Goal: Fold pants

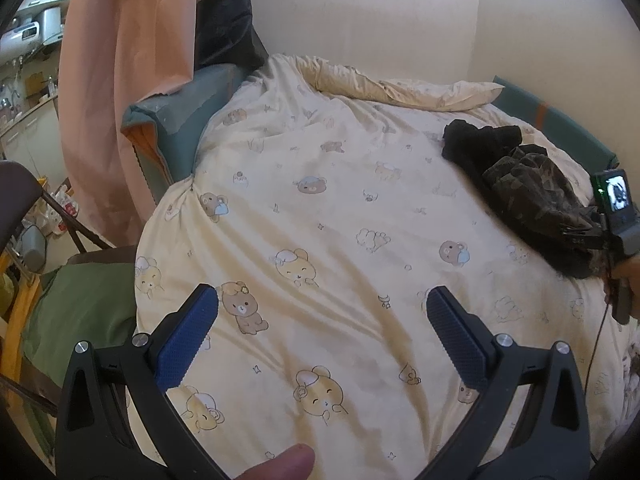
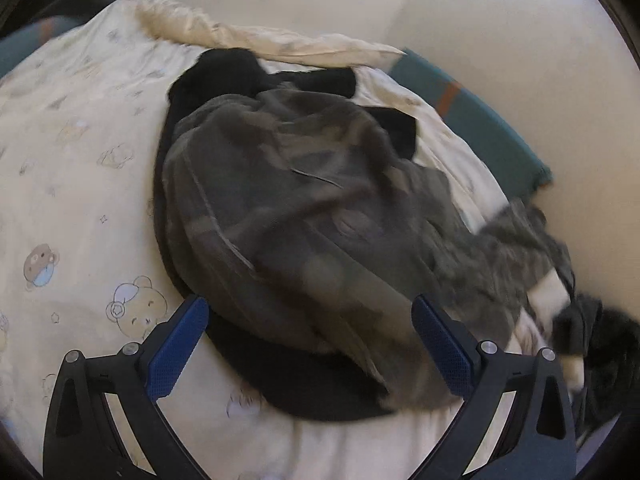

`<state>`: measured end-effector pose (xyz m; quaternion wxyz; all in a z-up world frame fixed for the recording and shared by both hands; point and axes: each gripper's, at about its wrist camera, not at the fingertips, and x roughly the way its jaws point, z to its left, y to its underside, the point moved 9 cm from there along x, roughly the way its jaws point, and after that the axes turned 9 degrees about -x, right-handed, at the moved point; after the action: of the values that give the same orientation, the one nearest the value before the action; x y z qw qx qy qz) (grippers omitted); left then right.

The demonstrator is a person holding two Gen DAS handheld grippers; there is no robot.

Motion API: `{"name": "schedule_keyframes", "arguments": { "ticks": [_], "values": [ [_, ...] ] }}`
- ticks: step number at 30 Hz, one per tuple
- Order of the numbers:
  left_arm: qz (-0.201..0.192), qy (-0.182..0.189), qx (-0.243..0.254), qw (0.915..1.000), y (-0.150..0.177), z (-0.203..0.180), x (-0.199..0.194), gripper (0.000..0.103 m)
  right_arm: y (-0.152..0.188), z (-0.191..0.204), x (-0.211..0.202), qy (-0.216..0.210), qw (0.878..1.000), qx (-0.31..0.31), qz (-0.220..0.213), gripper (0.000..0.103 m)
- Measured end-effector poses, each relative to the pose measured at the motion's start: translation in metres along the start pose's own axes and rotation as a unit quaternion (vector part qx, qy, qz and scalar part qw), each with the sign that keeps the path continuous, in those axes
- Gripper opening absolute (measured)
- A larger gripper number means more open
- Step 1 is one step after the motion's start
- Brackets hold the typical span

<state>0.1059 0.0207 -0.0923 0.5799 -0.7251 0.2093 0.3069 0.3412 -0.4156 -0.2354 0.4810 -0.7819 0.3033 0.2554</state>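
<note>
Crumpled grey-green camouflage pants point(image 2: 288, 208) lie in a heap on a black garment point(image 2: 304, 392) on the bed. In the left wrist view the same pants point(image 1: 536, 196) sit far right, beside the black garment point(image 1: 476, 140). My right gripper point(image 2: 310, 318) hovers open just above the near edge of the pile, blue pads spread wide, nothing between them. My left gripper point(image 1: 322, 308) is open over bare bedcover, well left of the pile. The right gripper's body and camera point(image 1: 614, 208) show at the right edge of the left wrist view. The right wrist view is motion-blurred.
A cream duvet point(image 1: 320, 208) printed with bears covers the bed. A teal headboard point(image 1: 180, 120) and pink curtain point(image 1: 120, 80) stand at left, a wall behind. A folding chair with green cloth point(image 1: 80, 312) is at lower left. More dark clothes point(image 2: 592, 320) lie at right.
</note>
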Motion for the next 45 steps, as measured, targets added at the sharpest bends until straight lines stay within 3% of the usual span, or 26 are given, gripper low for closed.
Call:
{"name": "schedule_keyframes", "arguments": {
  "ticks": [6,7,8,10,14,16,24,31,38,45],
  "values": [
    [-0.009,-0.010,0.012,0.9998,0.000,0.003,0.000,0.103,-0.019,0.019,0.027,-0.010,1.000,-0.015,0.006,0.102],
    [-0.010,-0.012,0.014,0.9998,0.000,0.004,0.000,0.103,-0.020,0.021,0.033,-0.007,1.000,-0.018,0.016,0.091],
    [-0.010,-0.011,0.014,0.9998,0.000,0.004,0.000,0.103,-0.020,0.023,0.037,-0.004,0.999,-0.020,0.026,0.069],
    [-0.010,-0.010,0.011,0.9998,0.001,0.004,-0.001,0.103,-0.017,0.025,0.043,-0.029,0.998,-0.012,0.046,0.042],
    [-0.026,-0.021,0.005,0.9994,-0.007,0.011,-0.006,0.103,-0.022,0.017,0.022,-0.056,0.998,0.012,0.012,0.010],
    [-0.034,-0.019,-0.002,0.9992,-0.012,0.014,-0.010,0.103,-0.024,0.013,0.008,-0.052,0.999,0.004,0.000,0.004],
    [-0.056,0.000,-0.020,0.9982,-0.027,0.020,-0.033,0.103,-0.028,-0.024,-0.100,-0.066,0.993,0.068,-0.075,0.004],
    [-0.077,0.004,-0.032,0.9965,-0.037,0.032,-0.057,0.103,-0.037,-0.009,-0.204,-0.084,0.984,0.077,-0.137,0.004],
    [-0.088,-0.001,-0.041,0.9953,-0.039,0.055,-0.076,0.103,-0.041,0.088,-0.306,-0.171,0.967,0.015,-0.187,0.004],
    [-0.112,-0.034,-0.068,0.9908,-0.045,0.111,-0.100,0.103,-0.052,0.199,-0.416,-0.297,0.927,-0.013,-0.227,0.004]
  ]
}}
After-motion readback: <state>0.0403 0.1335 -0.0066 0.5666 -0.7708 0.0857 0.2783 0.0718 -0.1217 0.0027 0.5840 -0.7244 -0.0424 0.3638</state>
